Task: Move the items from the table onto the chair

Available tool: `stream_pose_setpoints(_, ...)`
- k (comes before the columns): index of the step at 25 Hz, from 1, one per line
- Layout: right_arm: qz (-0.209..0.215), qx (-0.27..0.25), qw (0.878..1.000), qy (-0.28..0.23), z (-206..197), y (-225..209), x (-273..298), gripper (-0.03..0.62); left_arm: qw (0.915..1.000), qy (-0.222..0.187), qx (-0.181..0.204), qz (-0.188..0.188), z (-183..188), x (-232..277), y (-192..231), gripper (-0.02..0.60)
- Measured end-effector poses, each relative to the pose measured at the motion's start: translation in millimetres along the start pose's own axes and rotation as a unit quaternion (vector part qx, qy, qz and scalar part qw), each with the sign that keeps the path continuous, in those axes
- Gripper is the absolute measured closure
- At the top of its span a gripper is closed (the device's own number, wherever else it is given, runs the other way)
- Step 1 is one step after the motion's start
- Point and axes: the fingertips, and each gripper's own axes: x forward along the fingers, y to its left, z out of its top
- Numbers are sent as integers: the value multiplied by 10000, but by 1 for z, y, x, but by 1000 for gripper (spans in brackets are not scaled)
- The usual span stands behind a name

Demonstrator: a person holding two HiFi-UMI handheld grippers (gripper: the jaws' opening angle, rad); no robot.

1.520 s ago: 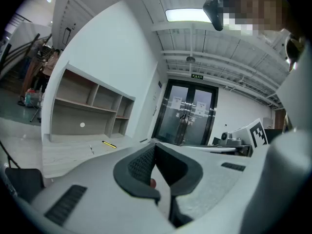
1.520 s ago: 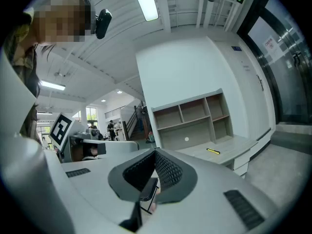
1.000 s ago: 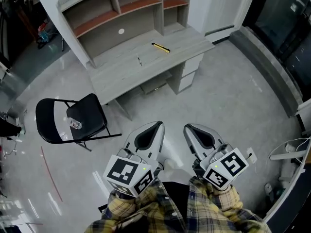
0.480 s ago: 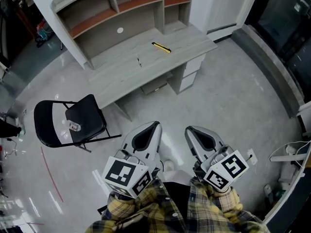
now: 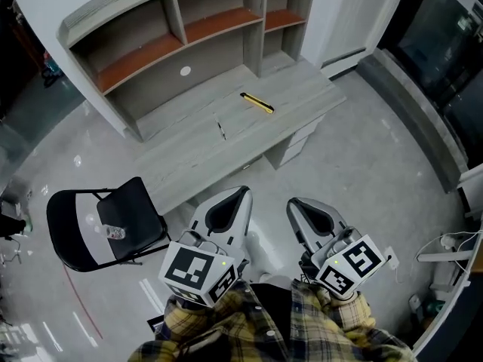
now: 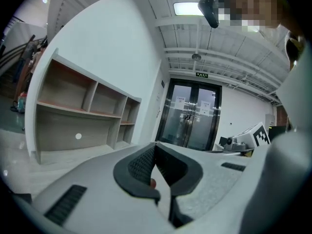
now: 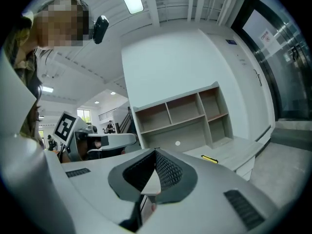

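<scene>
A yellow and black tool (image 5: 257,103) (image 7: 210,159) lies on the grey desk (image 5: 189,153), with a thin dark pen-like item (image 5: 221,130) to its left. On the black folding chair (image 5: 136,210) at the lower left stands a small clear bottle (image 5: 115,233). My left gripper (image 5: 240,192) (image 6: 155,146) and right gripper (image 5: 293,202) (image 7: 156,152) are held side by side near my body, short of the desk's front edge. Both are shut with nothing between their jaws.
A shelf unit (image 5: 181,29) with orange boards rises behind the desk. Drawers (image 5: 302,138) sit under the desk's right end. A dark step (image 5: 407,104) and glass doors (image 6: 191,116) lie to the right. Cables (image 5: 445,240) trail at the right edge.
The desk and chair have drawn closer and shifted in the head view as I walk toward them. Both grippers stay shut and keep their place in front of me.
</scene>
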Motion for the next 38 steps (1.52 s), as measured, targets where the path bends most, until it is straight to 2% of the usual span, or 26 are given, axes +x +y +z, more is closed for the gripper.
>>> stream_pose_setpoints(6,-226,74,9997,-68,13,-17,51,577,9999,127,-31,-108,13,24,54,577)
stream_pose_setpoints(11,-379,242,9990,42,8,-37,75,577,9995,249,-111,-137,12,42,79,577)
stream_pose_setpoints(18,-226,333,9992,73,18,-86,121,577,9992,271,-201,208,16,85,121,577)
stream_pose_setpoints(24,368,179,9989,220,49,-145,178,577,9964,75,-294,789,39,147,159,577)
stream_pose_setpoints(29,1061,27,9934,443,77,-198,229,577,9879,-122,-429,1488,62,201,192,577)
stream_pose_setpoints(32,1495,-15,9870,593,91,-226,253,577,9789,-183,-535,1966,68,225,208,577)
stream_pose_setpoints(38,2284,-98,9686,979,98,-261,284,577,9521,-199,-784,2948,64,242,230,577)
